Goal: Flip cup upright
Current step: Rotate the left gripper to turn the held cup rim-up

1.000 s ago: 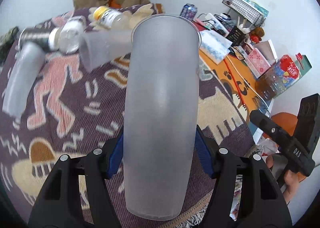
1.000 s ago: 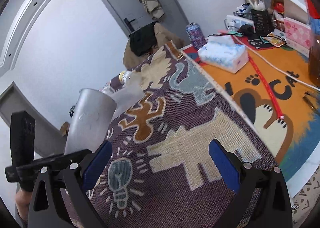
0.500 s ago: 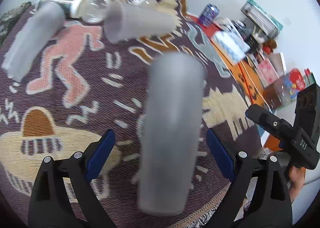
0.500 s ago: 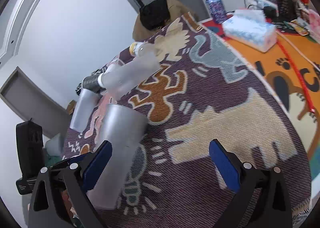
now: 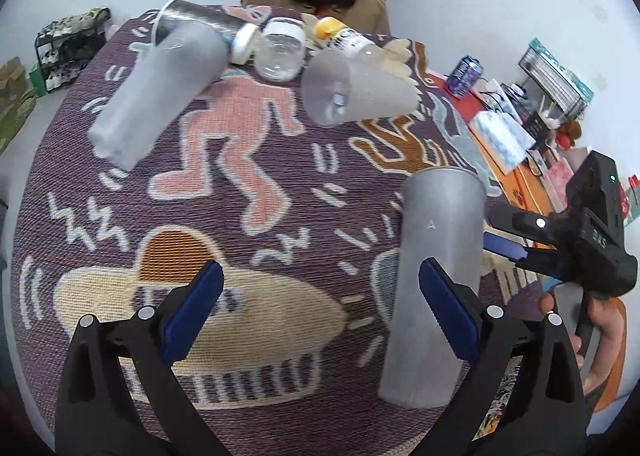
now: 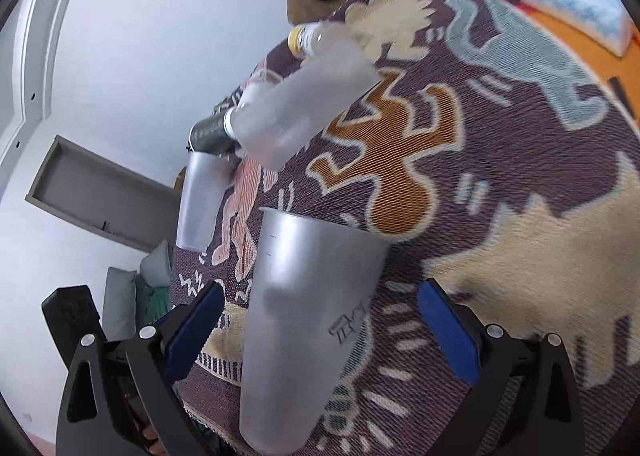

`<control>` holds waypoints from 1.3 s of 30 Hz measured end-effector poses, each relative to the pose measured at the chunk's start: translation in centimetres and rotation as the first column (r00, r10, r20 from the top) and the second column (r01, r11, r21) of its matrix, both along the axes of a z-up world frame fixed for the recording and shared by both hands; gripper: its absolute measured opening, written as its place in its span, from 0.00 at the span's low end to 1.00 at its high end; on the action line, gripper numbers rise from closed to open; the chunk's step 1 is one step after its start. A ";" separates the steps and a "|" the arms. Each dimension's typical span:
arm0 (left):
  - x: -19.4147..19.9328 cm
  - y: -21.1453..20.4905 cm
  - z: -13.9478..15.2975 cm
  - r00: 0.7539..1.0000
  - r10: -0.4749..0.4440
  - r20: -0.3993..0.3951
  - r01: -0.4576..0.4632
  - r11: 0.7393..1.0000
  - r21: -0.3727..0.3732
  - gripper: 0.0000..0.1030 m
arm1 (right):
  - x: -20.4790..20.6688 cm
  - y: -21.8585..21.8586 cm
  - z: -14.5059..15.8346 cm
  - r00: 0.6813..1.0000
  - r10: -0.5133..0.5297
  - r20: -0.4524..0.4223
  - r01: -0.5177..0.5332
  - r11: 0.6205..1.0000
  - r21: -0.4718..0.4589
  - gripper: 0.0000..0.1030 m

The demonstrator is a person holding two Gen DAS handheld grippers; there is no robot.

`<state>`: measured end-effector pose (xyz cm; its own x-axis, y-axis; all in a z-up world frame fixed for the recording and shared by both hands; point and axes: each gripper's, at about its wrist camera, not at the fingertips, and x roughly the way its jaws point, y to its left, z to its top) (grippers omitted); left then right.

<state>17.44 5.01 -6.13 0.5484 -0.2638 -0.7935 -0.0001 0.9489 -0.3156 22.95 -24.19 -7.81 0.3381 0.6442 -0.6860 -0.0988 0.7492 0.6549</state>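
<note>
A tall frosted grey cup [image 5: 434, 276] stands upright on the patterned rug, rim up, near the front edge; it also shows in the right wrist view [image 6: 304, 328]. My left gripper [image 5: 316, 312] is open and empty; the cup stands just beyond its right finger. My right gripper [image 6: 318, 332] is open, its fingers on either side of the cup without touching. Two more frosted cups lie on their sides: one at the far left [image 5: 160, 84], one at the far middle [image 5: 356, 92].
A clear jar [image 5: 282, 50], a yellow-capped bottle [image 5: 342, 36] and a dark can [image 5: 200, 16] lie at the rug's far end. An orange mat with a tissue pack [image 5: 502, 132] and clutter lies to the right. The rug's front edge is close below both grippers.
My left gripper opened, let go of the cup and drew back to the left. The cup now stands on the rug. My right gripper moved in around it.
</note>
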 end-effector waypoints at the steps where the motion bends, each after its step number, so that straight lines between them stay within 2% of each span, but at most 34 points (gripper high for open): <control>1: -0.1 0.4 0.0 1.000 0.010 0.001 -0.010 1.000 -0.002 0.94 | 0.5 0.7 -0.3 1.000 0.008 -0.015 -0.008 1.000 0.005 0.93; 10: -1.1 3.0 -0.5 0.997 0.075 -0.001 -0.075 0.996 0.037 0.94 | 2.8 2.7 -2.3 0.995 0.016 -0.102 -0.012 0.999 0.045 0.92; 11: -1.3 3.1 -0.4 0.997 0.075 0.002 -0.075 0.997 0.036 0.94 | 2.9 2.7 -2.5 0.994 0.018 -0.106 -0.012 0.998 0.060 0.81; 12: -1.4 3.1 -0.4 0.997 0.075 0.006 -0.076 0.996 0.037 0.94 | 3.0 2.7 -2.8 0.993 0.017 -0.114 -0.009 0.998 0.067 0.75; 13: -1.4 3.1 -0.3 0.997 0.076 0.010 -0.076 0.996 0.039 0.94 | 3.0 2.6 -2.8 0.993 0.018 -0.117 -0.009 0.997 0.081 0.75; 18: -1.9 2.8 0.1 0.997 0.069 0.032 -0.071 0.996 0.053 0.94 | 1.6 2.5 0.0 1.000 0.026 0.010 -0.027 0.998 0.055 0.73; 21: -2.2 2.5 0.5 0.996 0.067 0.055 -0.070 0.996 0.058 0.94 | 0.3 2.8 2.8 0.992 0.034 0.118 -0.035 0.999 0.007 0.73; 27: -2.8 3.0 0.8 0.994 0.083 0.067 -0.087 0.994 0.062 0.94 | -3.0 4.1 8.0 0.940 0.062 0.336 -0.010 0.988 -0.153 0.73; 31: -3.5 4.2 1.2 0.989 0.123 0.083 -0.127 0.991 0.048 0.94 | -5.2 5.5 10.2 0.882 0.089 0.463 0.043 0.963 -0.267 0.73; 33: -3.7 4.5 1.4 0.987 0.134 0.089 -0.138 0.990 0.042 0.94 | -6.7 5.9 11.1 0.839 0.109 0.534 0.082 0.943 -0.323 0.73; 39: -4.6 4.8 1.9 0.983 0.140 0.115 -0.145 0.989 0.032 0.94 | -8.8 7.2 12.0 0.749 0.127 0.650 0.162 0.916 -0.366 0.73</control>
<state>12.83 9.78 -4.26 0.6641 -0.1458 -0.7333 -0.1028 0.9537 -0.2827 14.17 -16.99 4.17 0.7985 0.3726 -0.4729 -0.3729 0.9227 0.0974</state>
